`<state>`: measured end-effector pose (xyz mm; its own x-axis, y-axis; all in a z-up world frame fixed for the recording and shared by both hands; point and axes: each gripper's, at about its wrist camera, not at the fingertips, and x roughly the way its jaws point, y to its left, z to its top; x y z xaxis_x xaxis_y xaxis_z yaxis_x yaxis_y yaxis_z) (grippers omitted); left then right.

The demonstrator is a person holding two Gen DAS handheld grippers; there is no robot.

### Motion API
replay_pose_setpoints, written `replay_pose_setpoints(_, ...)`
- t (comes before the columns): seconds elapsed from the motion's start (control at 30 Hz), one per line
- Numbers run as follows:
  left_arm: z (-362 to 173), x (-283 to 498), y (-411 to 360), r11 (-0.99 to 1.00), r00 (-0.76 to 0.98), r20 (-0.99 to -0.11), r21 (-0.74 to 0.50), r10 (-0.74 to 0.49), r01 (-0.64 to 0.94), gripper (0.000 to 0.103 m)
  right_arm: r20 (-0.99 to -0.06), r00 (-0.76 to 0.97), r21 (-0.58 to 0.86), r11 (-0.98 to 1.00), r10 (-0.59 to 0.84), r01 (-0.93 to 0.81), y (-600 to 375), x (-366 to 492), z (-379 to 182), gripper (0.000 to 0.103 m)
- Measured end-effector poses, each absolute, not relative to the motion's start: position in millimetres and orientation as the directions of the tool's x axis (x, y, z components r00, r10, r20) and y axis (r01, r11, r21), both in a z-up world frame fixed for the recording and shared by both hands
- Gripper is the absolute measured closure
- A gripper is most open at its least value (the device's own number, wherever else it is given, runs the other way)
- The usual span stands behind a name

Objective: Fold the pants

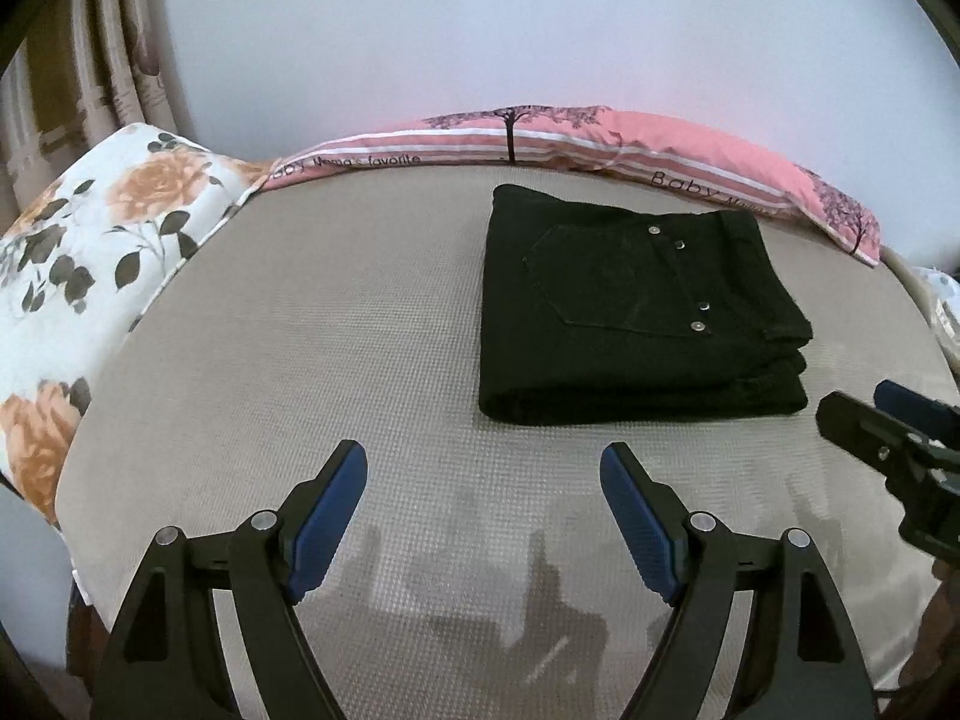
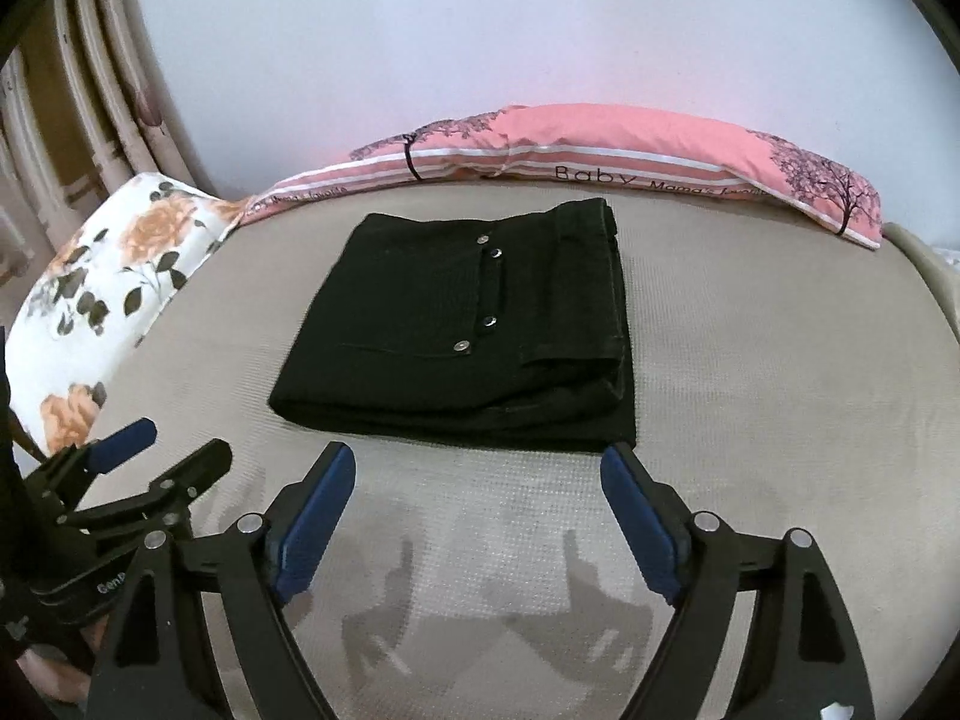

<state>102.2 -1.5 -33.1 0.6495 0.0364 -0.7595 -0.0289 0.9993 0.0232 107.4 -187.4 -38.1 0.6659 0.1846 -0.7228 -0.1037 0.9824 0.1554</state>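
Observation:
Black pants [image 1: 636, 306] lie folded into a compact stack on the beige mattress [image 1: 336, 360], back pocket and metal rivets on top. In the right wrist view the pants [image 2: 468, 330] lie just ahead of the fingers. My left gripper [image 1: 483, 468] is open and empty, held above the mattress in front and left of the pants. My right gripper [image 2: 477, 468] is open and empty, just in front of the stack's near edge. The right gripper also shows at the right edge of the left wrist view [image 1: 888, 420], and the left gripper at the lower left of the right wrist view [image 2: 162, 450].
A pink pillow [image 1: 600, 144] with tree print and lettering lies along the far edge by the white wall. A white floral pillow [image 1: 90, 252] lies at the left. Curtains [image 1: 78, 60] hang at the far left.

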Motion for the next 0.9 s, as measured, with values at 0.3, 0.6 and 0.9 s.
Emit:
replay_pose_setpoints(0.3, -32, 95, -6, 0.999, 0.655, -0.753, 0.045, 0.054, -0.032, 0.023, -0.722, 0.678, 0.097, 0.990, 0.139, -0.100, -182, 97, -41, 0.021)
replay_pose_setpoints(0.6, -33, 95, -6, 0.998, 0.649, -0.759, 0.046, 0.055, -0.030, 0.023, -0.731, 0.667, 0.086, 0.990, 0.140, -0.113, -176, 96, -45, 0.020)
replay_pose_setpoints(0.9, -36, 98, -4, 0.999, 0.641, -0.766, 0.042, 0.051, -0.030, 0.023, -0.743, 0.655, 0.084, 0.990, 0.135, -0.109, -177, 98, -49, 0.020)
